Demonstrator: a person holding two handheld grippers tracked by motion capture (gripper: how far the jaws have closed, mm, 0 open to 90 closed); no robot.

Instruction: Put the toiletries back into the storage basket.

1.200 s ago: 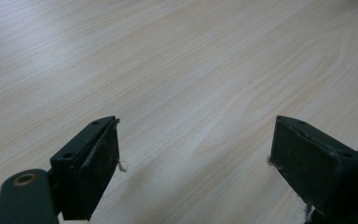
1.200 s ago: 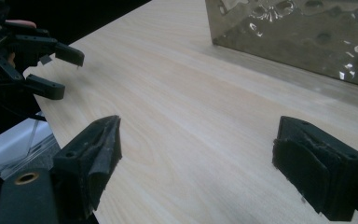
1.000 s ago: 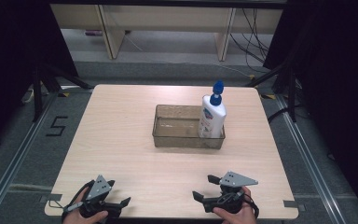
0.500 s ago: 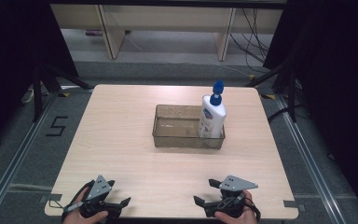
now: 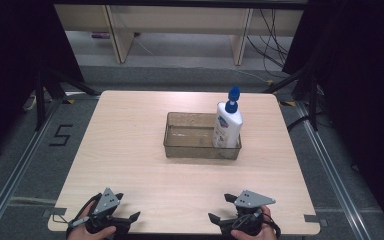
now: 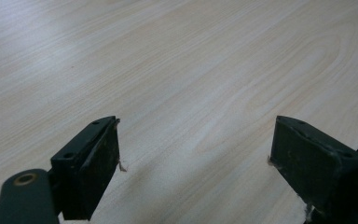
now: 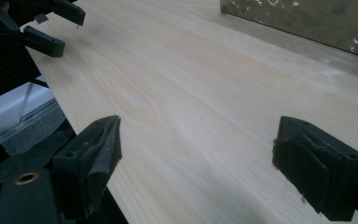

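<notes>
Black grippers both sit at the near edge of the table, same spots as half a second ago; a second ago the right one was slightly farther in, so it has pulled back a touch toward the edge. Bin and bottle unmoved.

Left gripper near-left, held by a hand, jaws pointing right toward the other unit, spread wide, nothing between them. Left gripper view: bare wood under the gap.

Right gripper near-right, hand under it, grey plate on top, jaws pointing left, spread wide, gripping nothing. Right gripper view shows the left gripper across the table at top left and the bin's near wall at top right.

Bin, clear brownish plastic, sits mid-table, well apart from both grippers. Bottle, white with blue pump, stands upright in the bin's right end.

Table: pale wood laminate. Around it grey floor, a "5" marked at left, dark curtains either side, shelving legs and cables at the far end.
</notes>
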